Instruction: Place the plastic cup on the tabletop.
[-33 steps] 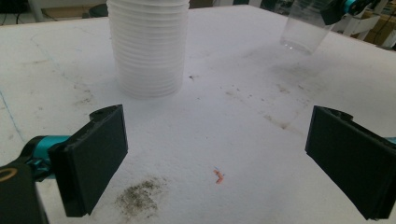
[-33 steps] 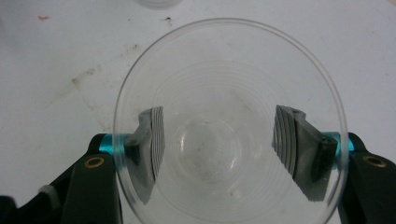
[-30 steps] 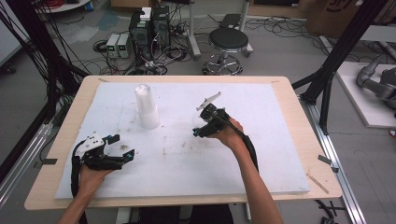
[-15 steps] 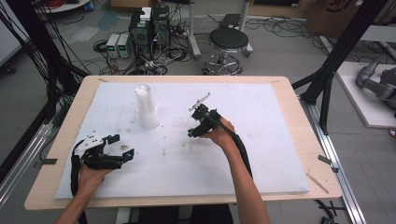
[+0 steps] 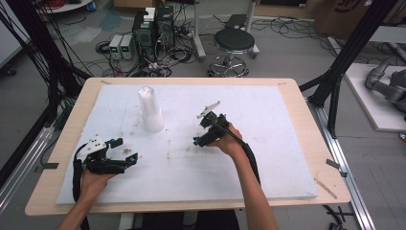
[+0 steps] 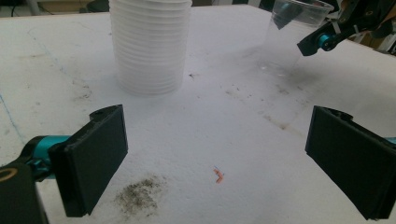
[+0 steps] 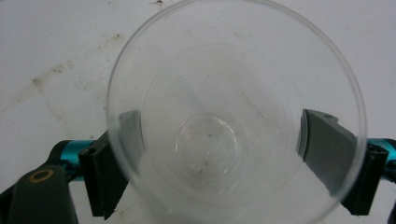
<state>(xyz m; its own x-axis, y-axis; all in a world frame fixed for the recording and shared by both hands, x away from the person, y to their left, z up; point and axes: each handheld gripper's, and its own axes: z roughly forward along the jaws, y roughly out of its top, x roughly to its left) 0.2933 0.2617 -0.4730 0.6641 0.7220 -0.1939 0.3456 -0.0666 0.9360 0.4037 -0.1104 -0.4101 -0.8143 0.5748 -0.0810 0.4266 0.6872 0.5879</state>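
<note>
Centre of the high view: right tool (image 5: 207,130) held over the white worktop (image 5: 268,158), tilted down and toward the left of frame, hand behind it; what it carries is too clear to pick out from this height. Stack of cups (image 5: 151,115) stands upright left of centre, apart from both tools. Left tool (image 5: 117,155) lies low at lower left, jaws spread with nothing between them, hand resting on the sheet — parked, judged to be waiting or ready to steady the stack. Left gripper view: its two black jaws stand wide apart at the lower corners with bare, smudged worktop between; the stack of cups (image 6: 150,44) rises at upper left, nested tight with rims ringed close, open end not visible. At upper right a single clear cup (image 6: 292,35) stands or hovers mouth-up with its base at or just above the sheet; contact cannot be told. The other tool's teal-and-black fingertip reaches in at its rim. Right gripper view: the single clear cup (image 7: 236,116) seen straight down its mouth, both pads pressing its wall from opposite sides, so this tool is clamped on it. Grip sits below the rim, on the wall, likely because the thin plastic flexes least there and the mouth stays free. Cup kept upright and well clear of the stack, which suggests it is being set down as a separate cup; that is inference only.
</note>
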